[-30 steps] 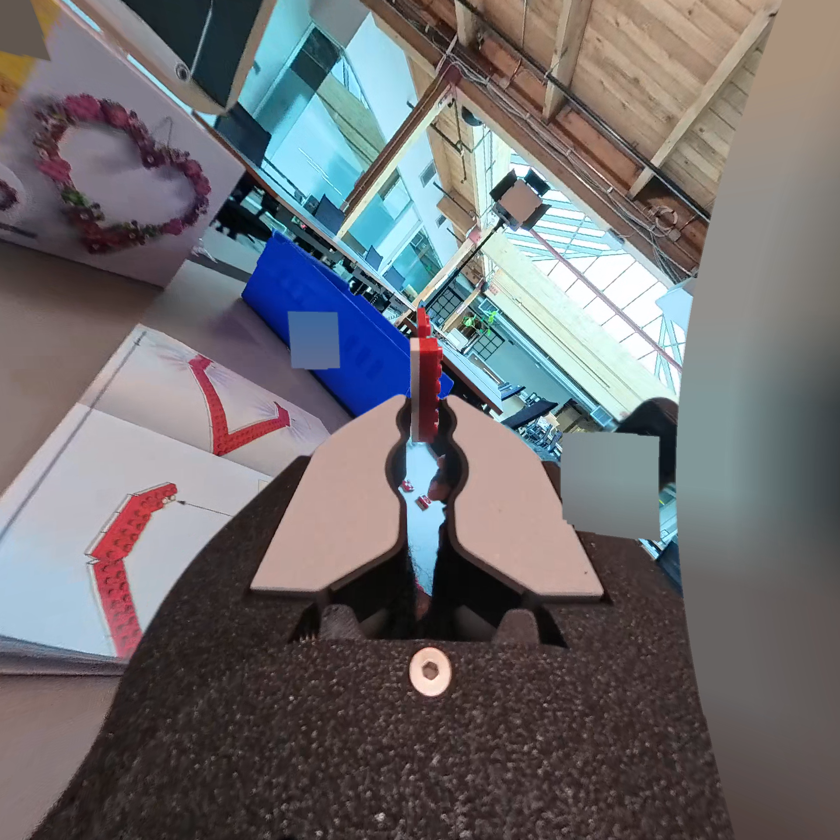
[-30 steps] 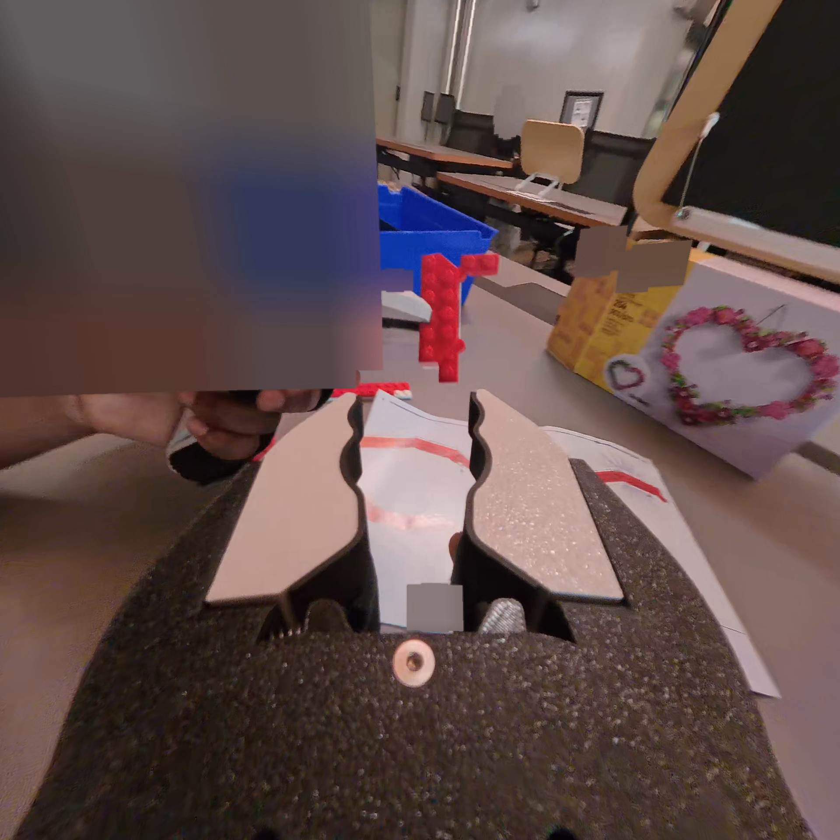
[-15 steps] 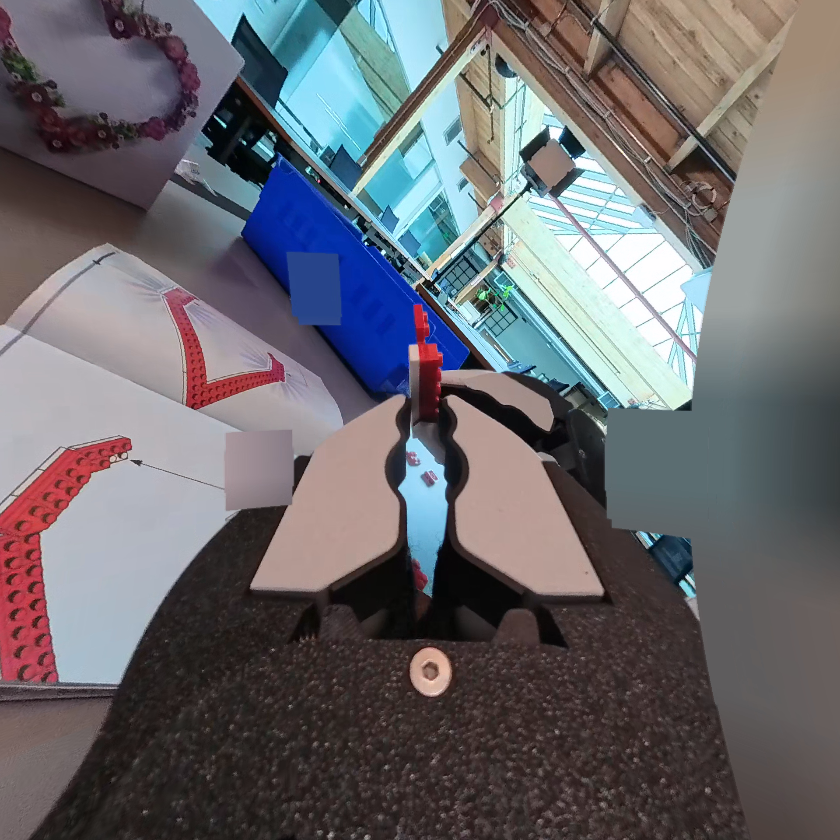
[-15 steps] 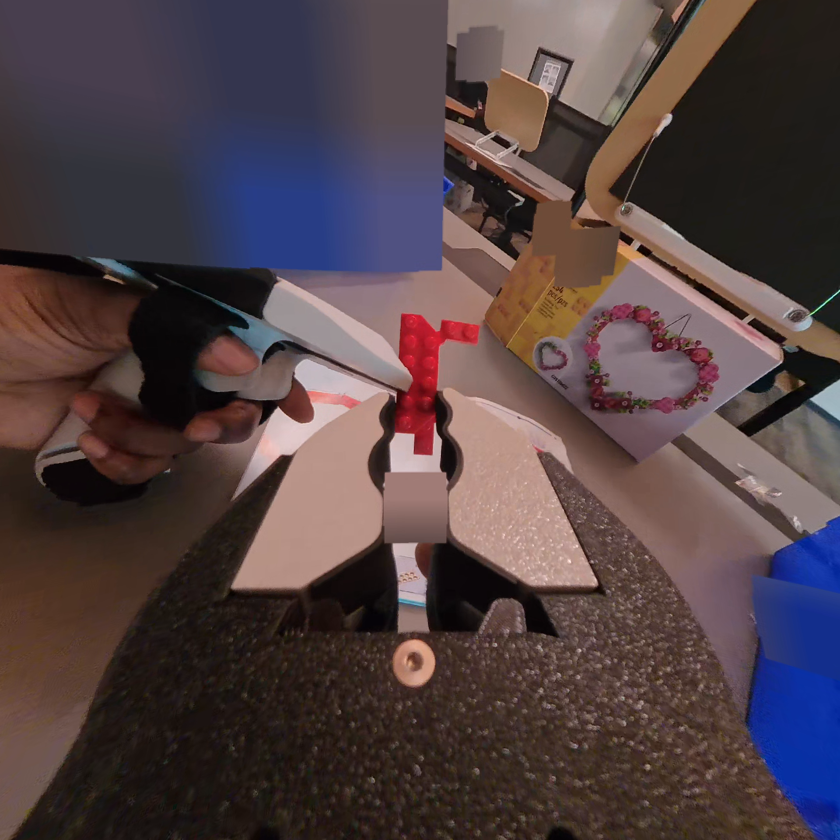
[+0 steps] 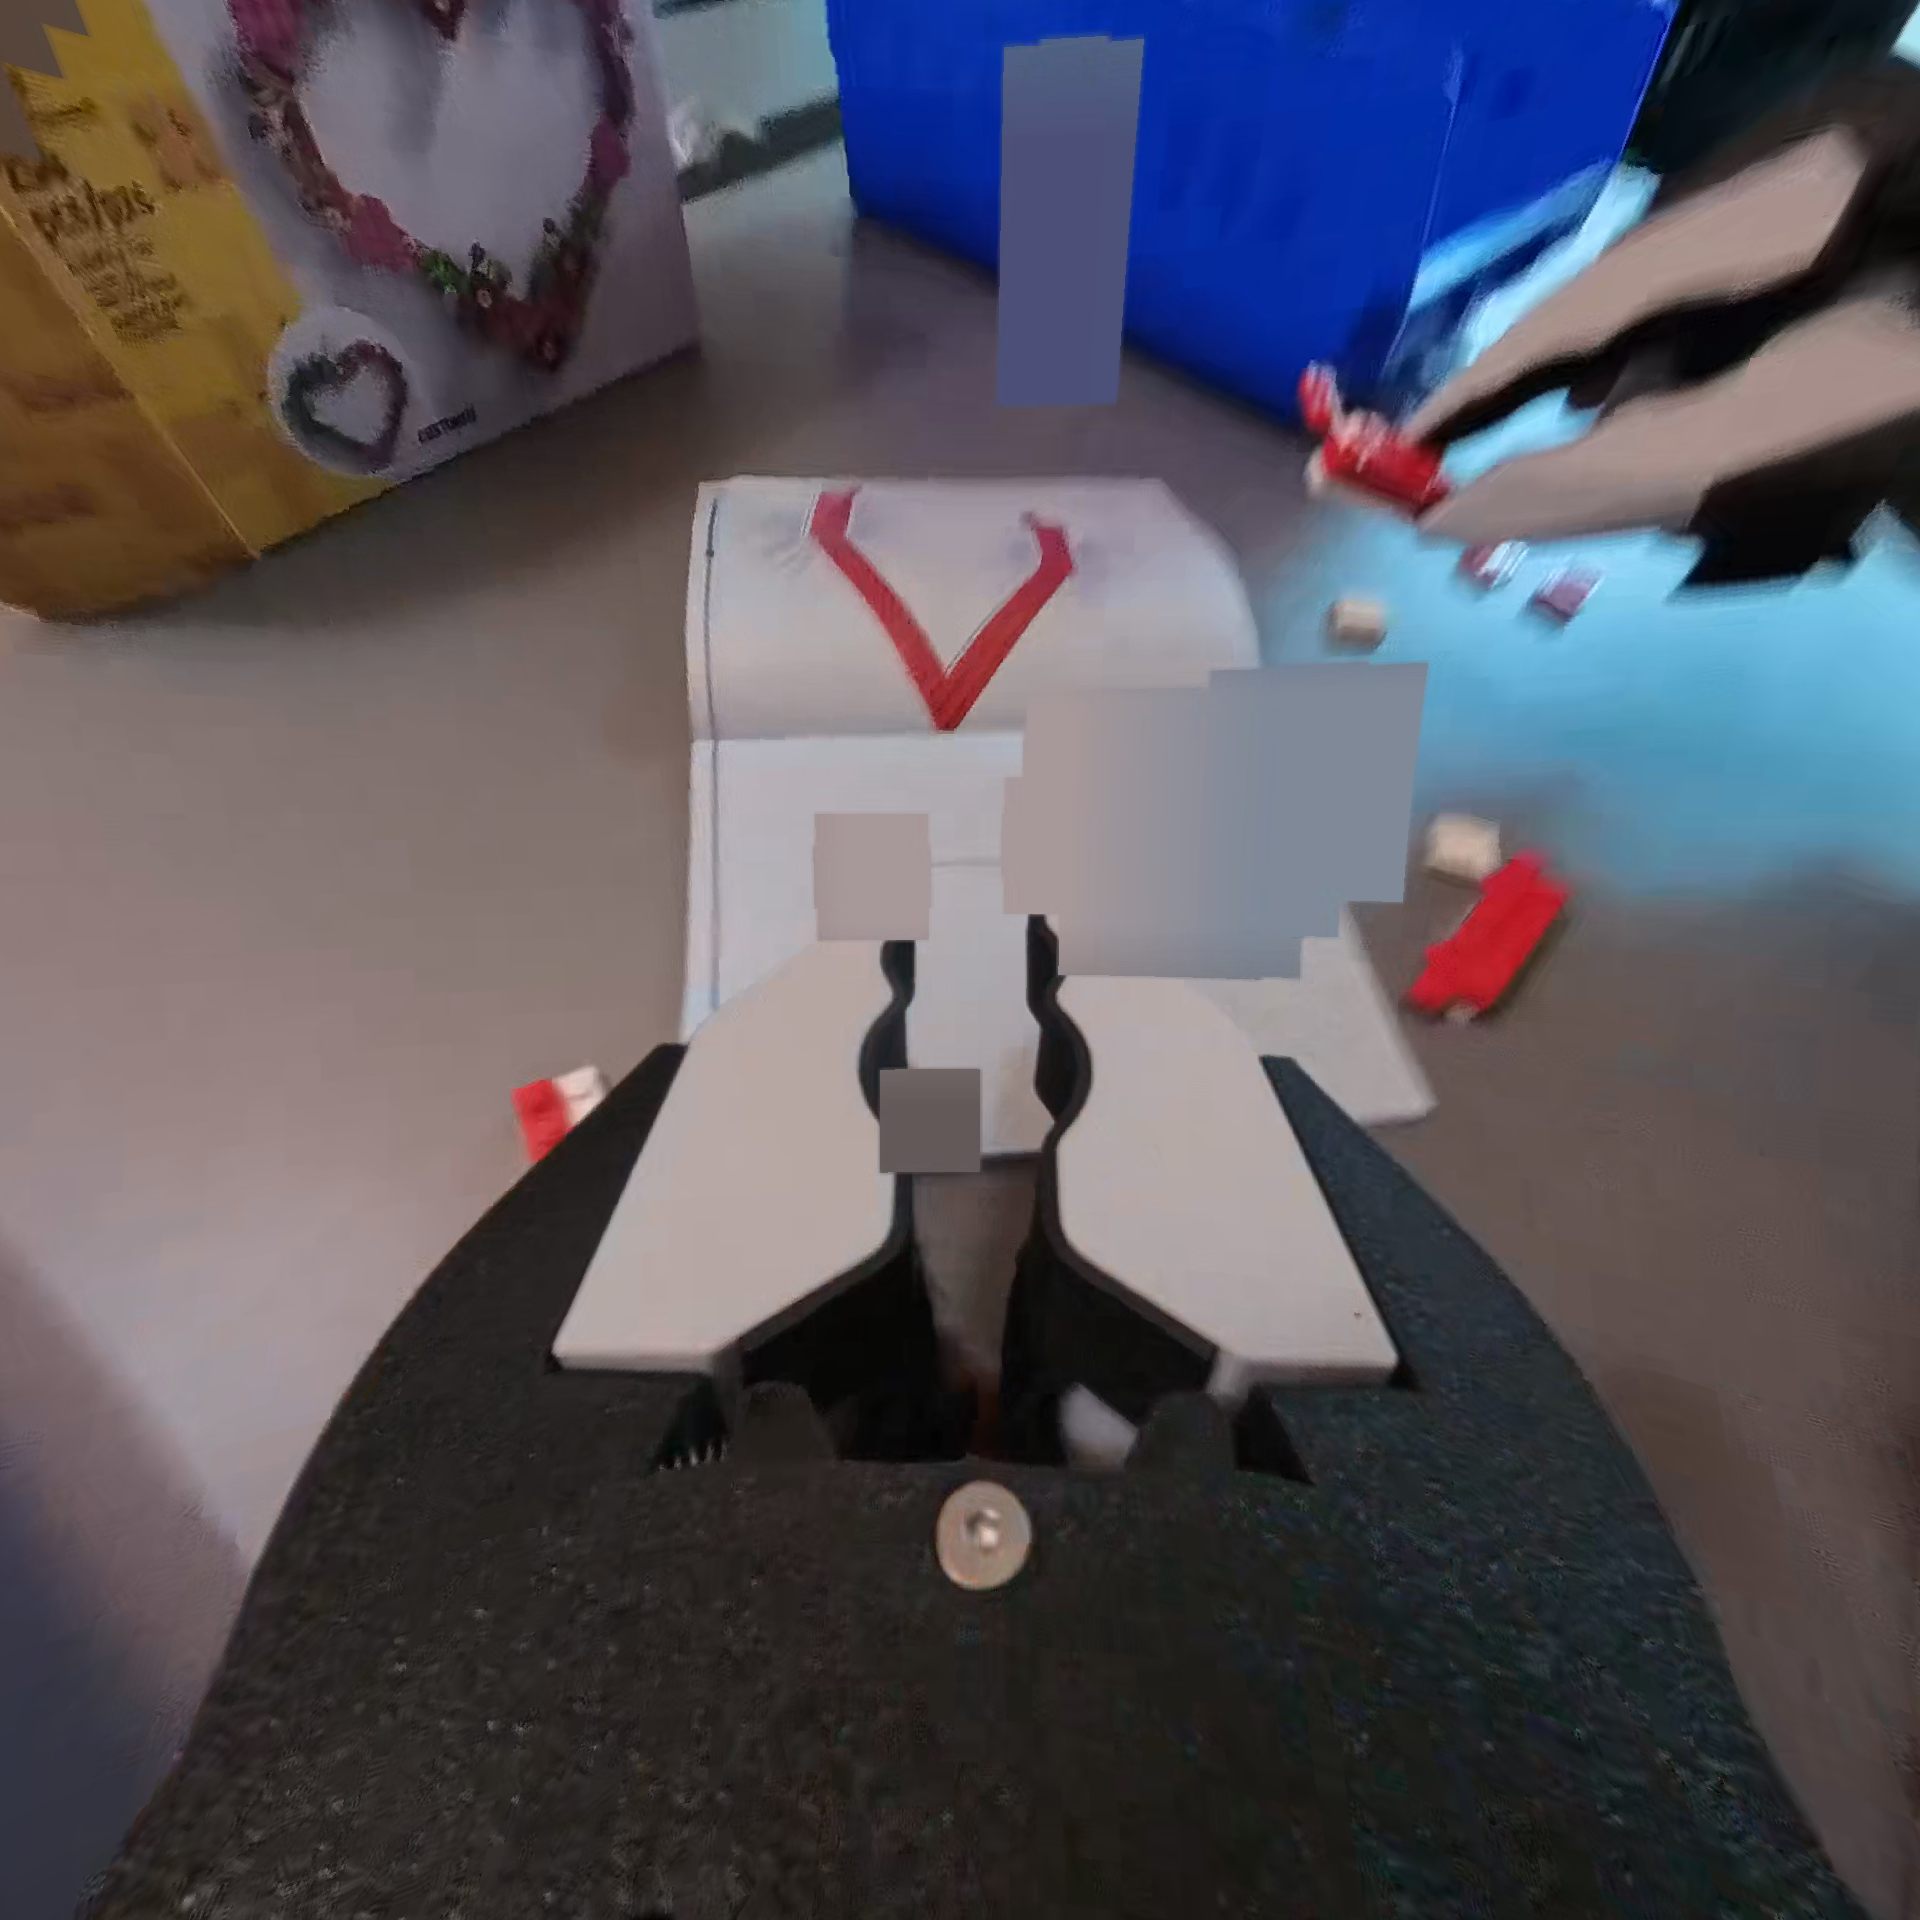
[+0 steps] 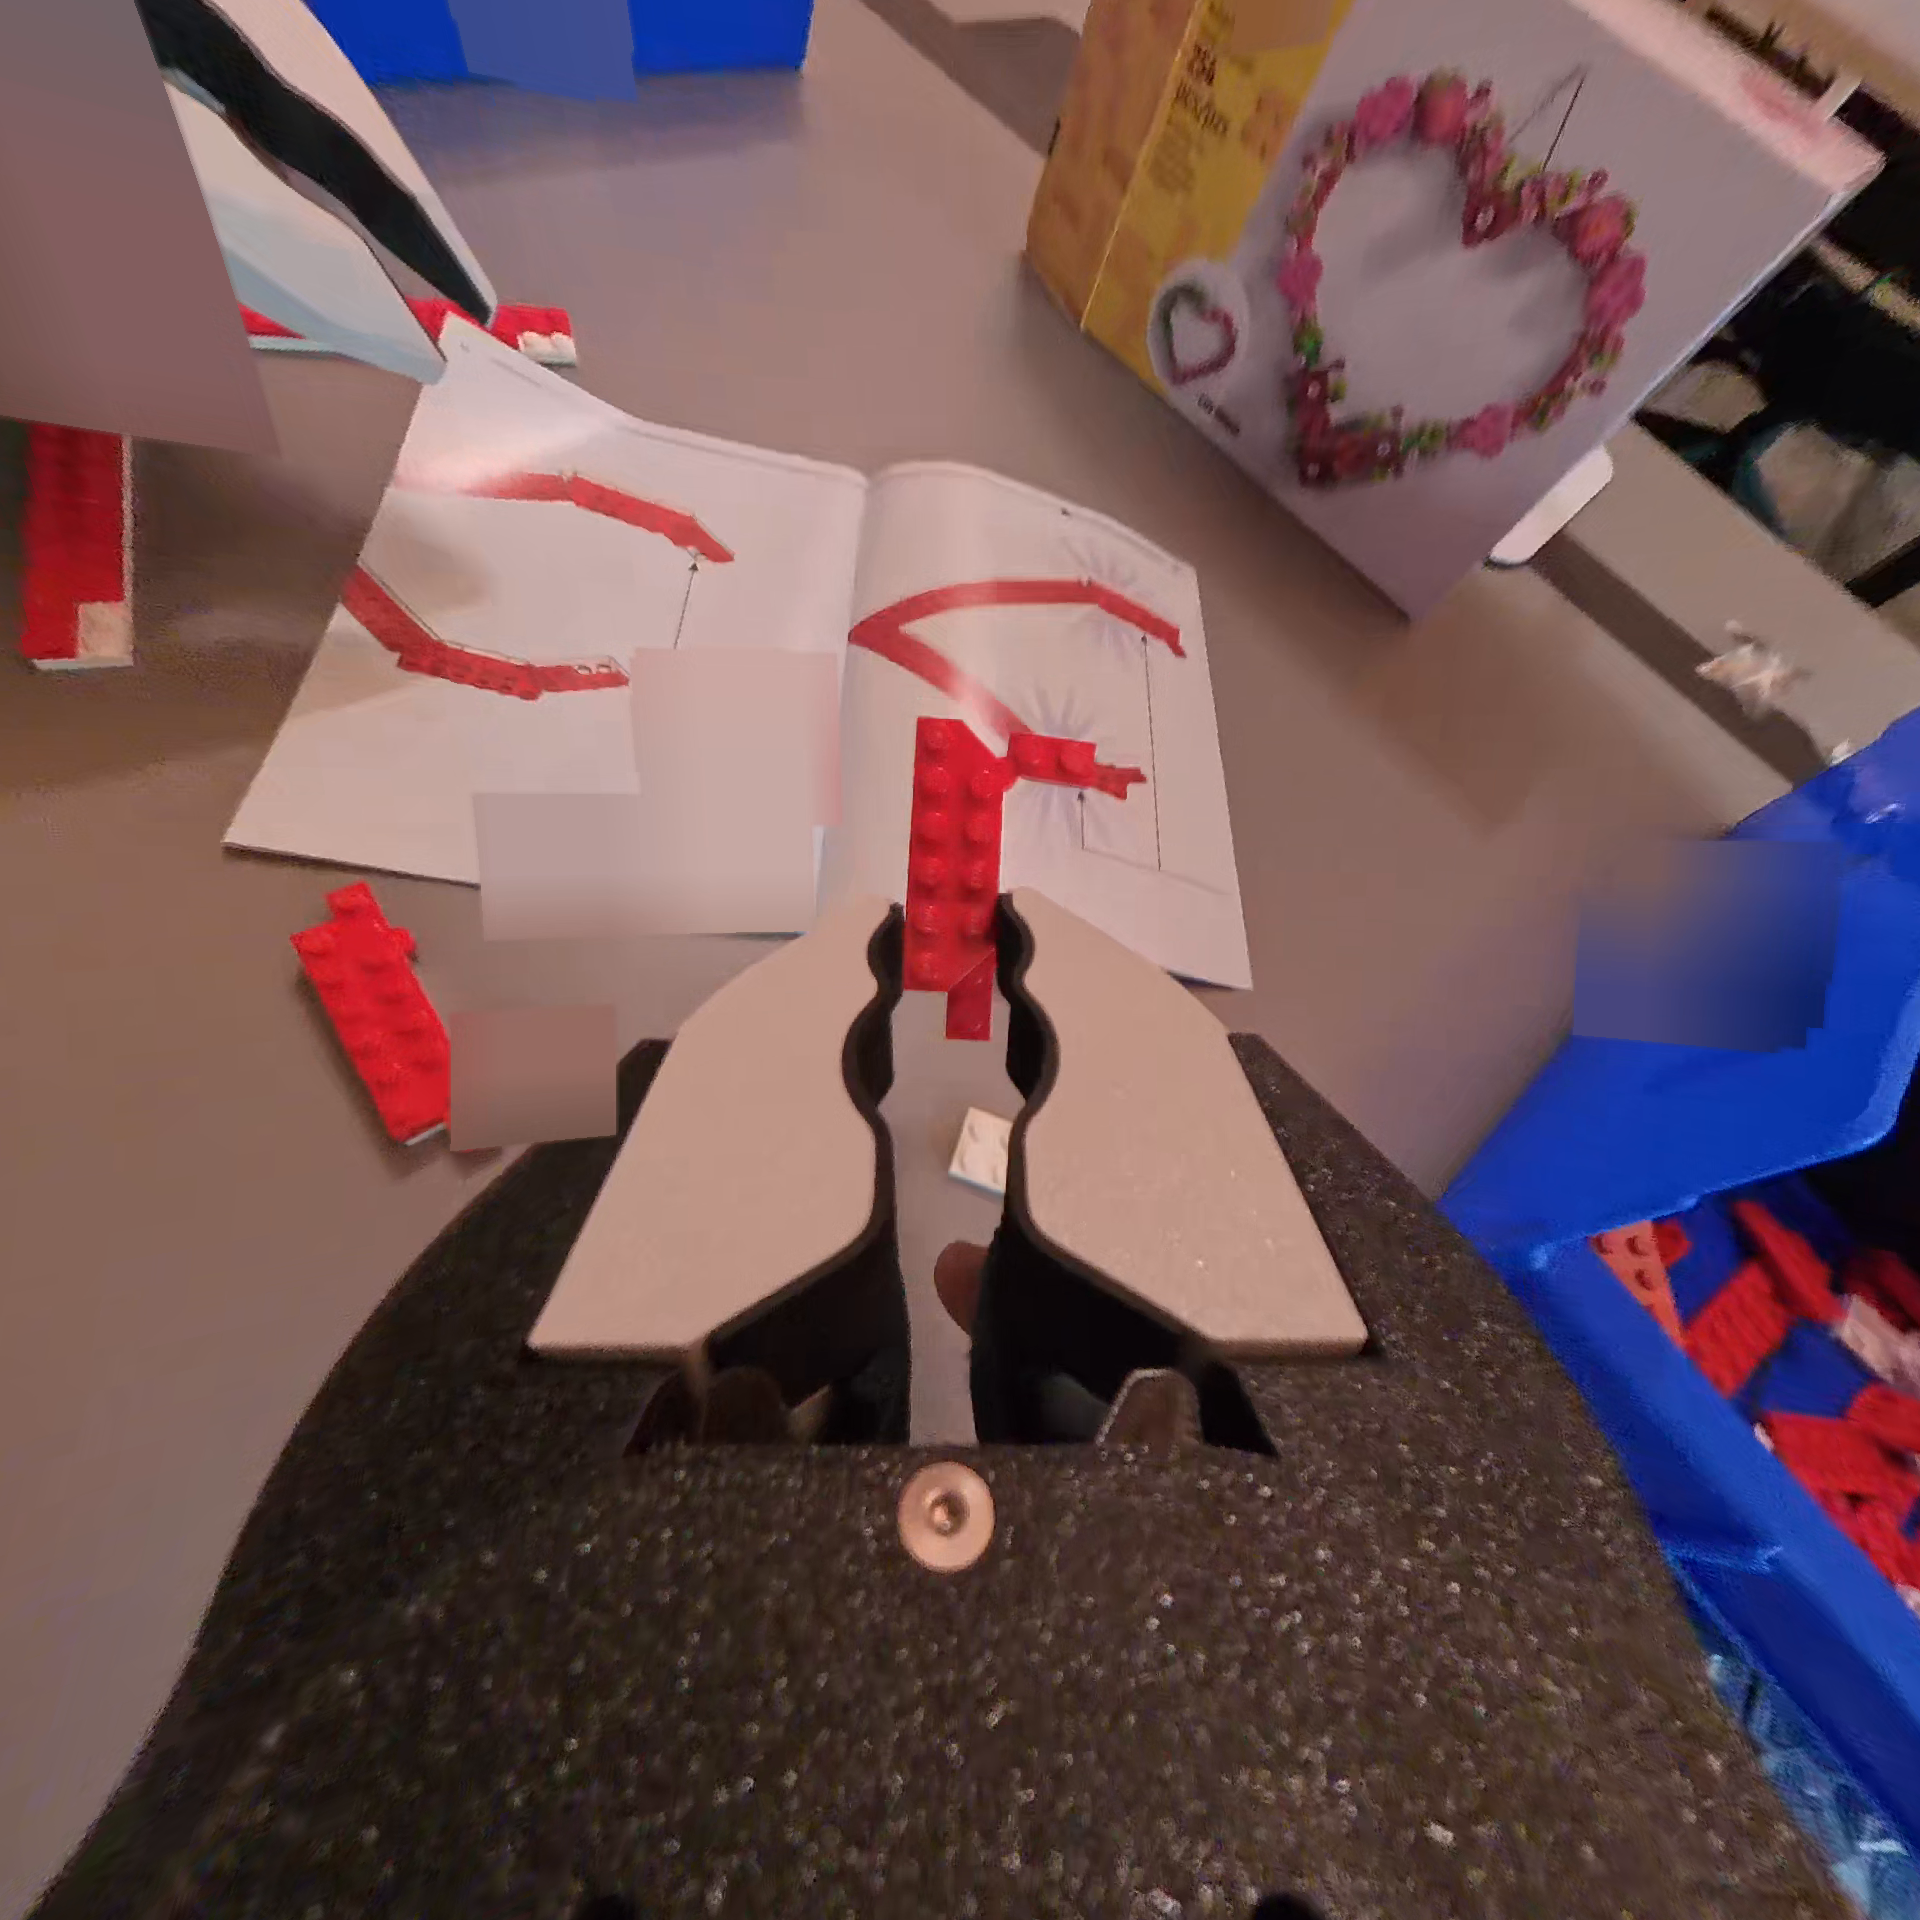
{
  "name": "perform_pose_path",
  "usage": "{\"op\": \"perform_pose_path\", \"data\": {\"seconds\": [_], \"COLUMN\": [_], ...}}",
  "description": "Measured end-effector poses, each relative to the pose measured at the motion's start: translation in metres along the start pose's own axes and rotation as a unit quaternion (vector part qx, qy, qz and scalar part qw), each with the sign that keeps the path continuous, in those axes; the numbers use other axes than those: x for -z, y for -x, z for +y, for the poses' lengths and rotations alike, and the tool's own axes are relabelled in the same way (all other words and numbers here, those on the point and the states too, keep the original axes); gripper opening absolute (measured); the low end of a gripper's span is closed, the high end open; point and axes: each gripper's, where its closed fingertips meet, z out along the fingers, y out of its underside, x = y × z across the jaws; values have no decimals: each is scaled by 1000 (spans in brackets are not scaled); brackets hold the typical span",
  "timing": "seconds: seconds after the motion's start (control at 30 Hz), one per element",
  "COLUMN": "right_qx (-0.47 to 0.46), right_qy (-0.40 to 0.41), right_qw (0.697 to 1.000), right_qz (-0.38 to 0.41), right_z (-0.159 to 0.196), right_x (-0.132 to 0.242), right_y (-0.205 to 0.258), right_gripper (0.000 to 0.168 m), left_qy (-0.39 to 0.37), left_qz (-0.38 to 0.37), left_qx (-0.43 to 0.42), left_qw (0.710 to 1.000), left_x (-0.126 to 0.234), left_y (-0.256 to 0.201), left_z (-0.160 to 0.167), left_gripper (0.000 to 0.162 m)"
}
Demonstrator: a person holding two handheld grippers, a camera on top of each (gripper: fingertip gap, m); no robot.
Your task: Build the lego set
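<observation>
My right gripper (image 6: pixel 948 909) is shut on a red lego plate assembly (image 6: pixel 951 831) with a short arm branching right at its top, held above the open instruction booklet (image 6: pixel 582 644). In the left wrist view, blurred, the right gripper (image 5: pixel 1439 473) shows at the upper right with the red assembly (image 5: pixel 1371 462) at its tips. My left gripper (image 5: pixel 966 956) is open and empty over the near page of the booklet (image 5: pixel 831 644). Its pale fingers (image 6: pixel 343 260) show at the top left of the right wrist view.
A red plate assembly (image 6: pixel 379 1008) lies left of the booklet, and a longer one (image 6: pixel 78 540) lies farther left. A small white plate (image 6: pixel 982 1143) sits under my right gripper. A blue bin (image 6: pixel 1662 1122) of red pieces is at the right. The set's box (image 6: pixel 1455 260) stands behind.
The red assembly passed from my left gripper to my right, which closed on it. My left gripper opened and swung down over the booklet. Both views now look down at the table.
</observation>
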Motion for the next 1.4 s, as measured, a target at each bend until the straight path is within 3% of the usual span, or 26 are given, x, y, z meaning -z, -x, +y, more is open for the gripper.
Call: {"op": "perform_pose_path", "data": {"seconds": [0.2,0.3,0.4,0.5,0.6,0.77,0.83,0.9,0.97,1.1,1.23,1.3,1.33,1.4], "right_qx": [-19,-22,-40,-49,-49,-54,-50,-48,-49,-58,-66,-70,-70,-69], "right_qy": [14,11,-6,-20,-35,-56,-63,-67,-69,-69,-70,-70,-72,-80], "right_qw": [999,1000,999,998,998,996,996,996,996,996,995,995,995,994], "right_qz": [-21,-17,-20,-22,-28,-35,-31,-25,-22,-19,-17,-15,-17,-21], "right_z": [10,11,9,8,7,2,0,0,2,7,10,10,10,8], "right_x": [-7,-5,1,7,11,12,14,16,18,18,17,17,17,20], "right_y": [5,2,-2,-7,-7,-8,-10,-12,-14,-17,-18,-20,-20,-21], "right_gripper": [17,17,17,17,17,17,17,17,17,17,17,17,17,17], "left_qy": [121,164,203,220,256,329,369,391,395,377,309,257,247,227], "left_qz": [31,90,102,151,204,264,287,277,251,123,-4,-22,-14,-2], "left_qx": [-212,-291,-380,-392,-423,-484,-460,-430,-388,-184,-34,7,18,-36], "left_qw": [969,938,897,880,845,767,755,765,794,899,951,966,969,973], "left_x": [-29,-51,-71,-84,-91,-105,-106,-110,-116,-137,-137,-135,-131,-119], "left_y": [-5,-16,-12,-12,-8,-1,-1,2,3,16,30,29,26,29], "left_z": [4,4,4,-2,-2,3,7,5,1,-13,-16,-16,-16,-26], "left_gripper": [20,38,50,66,80,84,82,72,63,42,52,59,66,62]}}
